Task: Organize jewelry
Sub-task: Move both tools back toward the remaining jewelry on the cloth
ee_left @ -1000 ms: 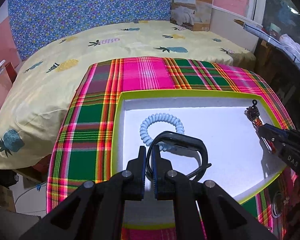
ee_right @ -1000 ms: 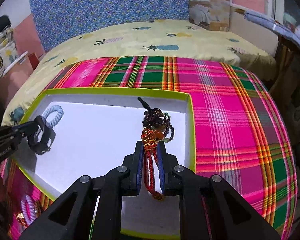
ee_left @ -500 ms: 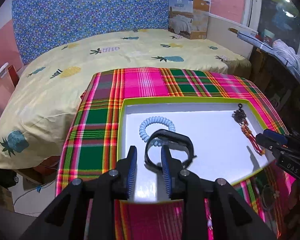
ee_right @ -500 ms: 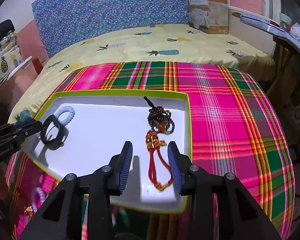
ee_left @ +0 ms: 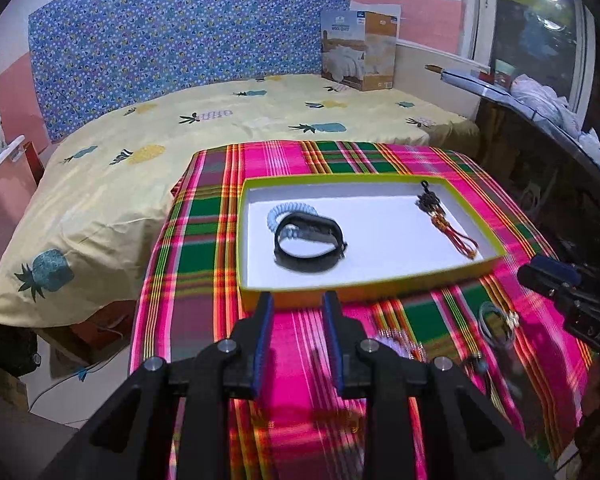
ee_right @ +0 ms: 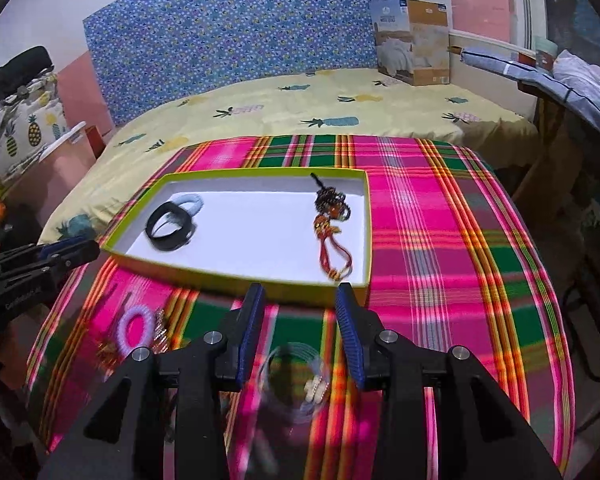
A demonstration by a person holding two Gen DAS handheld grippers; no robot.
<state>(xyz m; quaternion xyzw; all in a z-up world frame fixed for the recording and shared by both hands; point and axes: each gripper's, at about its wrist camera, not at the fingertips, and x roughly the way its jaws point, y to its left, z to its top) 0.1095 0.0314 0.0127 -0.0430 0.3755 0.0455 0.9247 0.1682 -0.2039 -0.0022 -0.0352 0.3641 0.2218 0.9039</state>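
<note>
The fingers of the left gripper (ee_left: pixel 298 330) and the right gripper (ee_right: pixel 300 330) are held apart, empty. The black band (ee_left: pixel 310 242) and beaded tassel (ee_right: pixel 332 224) are seen beyond them, inside the tray (ee_right: pixel 236 276).

We see a tablecloth (ee_left: pixel 204 240) in pink, green and yellow plaid, and on it a tray (ee_left: pixel 364 286) with a lime-green rim and white floor. In the tray lie a black band (ee_left: pixel 310 242), a pale blue coil (ee_left: pixel 278 214) and a dark beaded tassel (ee_right: pixel 332 224) with red cords. Behind, a yellow pineapple-print bedsheet (ee_left: pixel 140 168) and a blue dotted headboard (ee_left: pixel 180 40).
</note>
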